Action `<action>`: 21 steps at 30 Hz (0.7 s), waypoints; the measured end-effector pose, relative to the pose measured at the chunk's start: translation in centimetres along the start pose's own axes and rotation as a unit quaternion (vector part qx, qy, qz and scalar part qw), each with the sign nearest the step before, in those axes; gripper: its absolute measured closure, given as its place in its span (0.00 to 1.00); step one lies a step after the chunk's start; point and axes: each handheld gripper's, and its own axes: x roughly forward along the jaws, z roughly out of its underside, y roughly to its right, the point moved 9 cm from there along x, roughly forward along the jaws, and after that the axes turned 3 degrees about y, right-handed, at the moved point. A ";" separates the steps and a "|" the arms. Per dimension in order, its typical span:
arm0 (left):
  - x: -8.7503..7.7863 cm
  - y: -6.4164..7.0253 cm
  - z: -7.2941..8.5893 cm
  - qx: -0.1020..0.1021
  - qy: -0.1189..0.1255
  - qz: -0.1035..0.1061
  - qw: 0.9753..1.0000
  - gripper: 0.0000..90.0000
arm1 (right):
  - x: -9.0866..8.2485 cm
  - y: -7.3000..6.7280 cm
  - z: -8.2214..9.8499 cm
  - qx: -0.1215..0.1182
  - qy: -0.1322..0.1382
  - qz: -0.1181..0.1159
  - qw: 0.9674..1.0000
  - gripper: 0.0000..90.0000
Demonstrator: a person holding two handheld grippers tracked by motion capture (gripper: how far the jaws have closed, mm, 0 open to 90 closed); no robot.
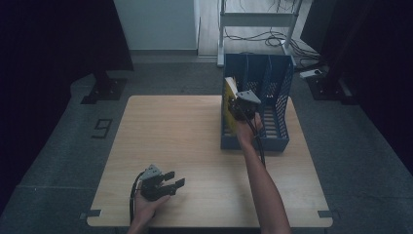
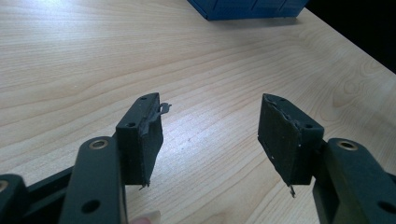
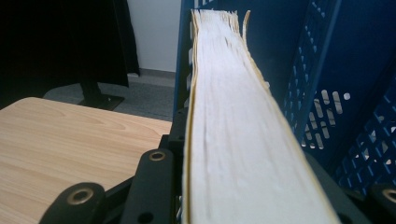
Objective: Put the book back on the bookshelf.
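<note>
Left gripper (image 1: 171, 185) gapes wide; right gripper (image 1: 237, 105) clamped

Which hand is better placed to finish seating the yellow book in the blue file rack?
Right. The right gripper holds the yellow book at the blue file rack, in its leftmost slot. The left gripper rests open near the table's front edge, far from it.

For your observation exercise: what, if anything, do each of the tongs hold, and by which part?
The right tongs clamp a yellow-covered book across its covers near the page edge, at the blue file rack. The left tongs stand open, holding nothing.
</note>
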 end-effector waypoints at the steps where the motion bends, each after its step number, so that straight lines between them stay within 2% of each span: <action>1: 0.0 0.0 0.0 0.000 -0.001 0.000 1.000 0.44 | 0.1 0.1 -0.1 0.001 -0.003 -0.001 1.000 0.75; 6: 0.2 0.0 0.1 0.000 -0.003 0.000 1.000 0.44 | 0.1 0.5 0.0 0.003 -0.012 -0.001 1.000 0.78; 13: 0.3 0.2 0.2 0.003 -0.006 0.002 1.000 0.44 | -0.1 0.5 0.2 -0.009 -0.024 -0.002 1.000 0.82; 21: 0.3 0.1 0.3 0.001 -0.006 0.001 1.000 0.44 | -0.2 0.5 0.1 -0.010 -0.024 0.004 1.000 0.83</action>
